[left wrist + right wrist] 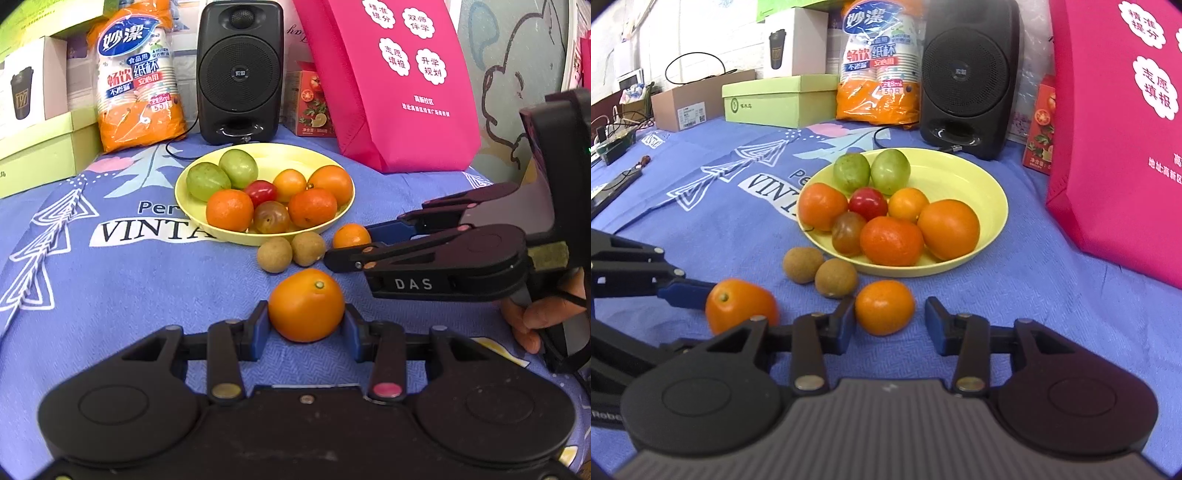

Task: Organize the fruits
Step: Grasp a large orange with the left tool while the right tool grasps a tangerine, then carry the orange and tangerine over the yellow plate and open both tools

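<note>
Fruits are mostly gathered already on the yellow-green plate [990,192], which sits mid-cloth in front of the black speaker [240,70], and it looks like the collecting point. On the plate lie three larger oranges, a smaller orange one, two green fruits at the far side, and a red and a brownish tomato in the middle. The blue printed tablecloth [110,295] carries everything; a pink bag [388,85] stands far right and a pack of paper cups [140,81] far left.

Four pieces lie off the plate, near its front rim, so the job seems well along but not finished.

The largest stray, an orange [306,304], sits between the blue pads of the left gripper [305,328]; both pads touch its sides, so it looks pinched, ready to be carried to the plate (its green stem scar faces up).

The right gripper [889,321] stands spread around a small orange [884,306]: the left pad is at its skin, the right pad clearly apart, so nothing is gripped.

Two brown longans [820,275] rest side by side, touching, just beside the plate's near rim, unattended.
</note>
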`<state>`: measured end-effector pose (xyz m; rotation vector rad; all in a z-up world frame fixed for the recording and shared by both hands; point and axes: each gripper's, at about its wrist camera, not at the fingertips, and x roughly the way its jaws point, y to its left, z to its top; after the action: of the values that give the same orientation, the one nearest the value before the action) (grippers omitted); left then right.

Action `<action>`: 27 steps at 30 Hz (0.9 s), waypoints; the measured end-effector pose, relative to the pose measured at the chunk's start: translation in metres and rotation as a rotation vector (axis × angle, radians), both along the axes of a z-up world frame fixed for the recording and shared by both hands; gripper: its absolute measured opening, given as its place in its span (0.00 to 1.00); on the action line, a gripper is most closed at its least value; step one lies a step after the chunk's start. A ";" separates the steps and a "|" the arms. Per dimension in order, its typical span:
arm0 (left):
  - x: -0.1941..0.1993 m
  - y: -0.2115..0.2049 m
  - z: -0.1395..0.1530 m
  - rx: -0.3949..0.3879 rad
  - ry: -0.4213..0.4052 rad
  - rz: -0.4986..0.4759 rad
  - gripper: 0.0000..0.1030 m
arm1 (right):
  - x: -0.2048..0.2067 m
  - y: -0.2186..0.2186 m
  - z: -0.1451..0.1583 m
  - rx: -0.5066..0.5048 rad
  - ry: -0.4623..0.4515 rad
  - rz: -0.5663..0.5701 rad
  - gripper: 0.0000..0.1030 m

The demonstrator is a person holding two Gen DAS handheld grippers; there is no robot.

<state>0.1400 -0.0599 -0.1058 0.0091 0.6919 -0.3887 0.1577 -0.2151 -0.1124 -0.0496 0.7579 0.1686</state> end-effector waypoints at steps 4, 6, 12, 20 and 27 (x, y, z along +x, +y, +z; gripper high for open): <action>-0.001 0.002 0.001 -0.011 0.003 0.005 0.39 | -0.007 0.000 0.002 0.011 -0.002 -0.015 0.32; -0.003 0.004 0.002 -0.015 0.003 0.008 0.39 | -0.015 -0.001 0.004 0.024 -0.004 -0.026 0.32; -0.011 0.007 0.008 -0.022 -0.006 0.017 0.39 | -0.042 -0.007 0.010 0.070 -0.021 -0.074 0.32; -0.017 0.012 0.014 -0.012 -0.013 0.028 0.39 | -0.076 -0.010 0.014 0.118 -0.037 -0.118 0.32; -0.012 0.013 0.020 0.022 -0.022 0.026 0.39 | -0.082 -0.006 0.024 0.086 -0.045 -0.101 0.32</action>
<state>0.1282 -0.0472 -0.0861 0.0249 0.6738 -0.3558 0.0754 -0.2213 -0.0889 0.0662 0.7058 0.1038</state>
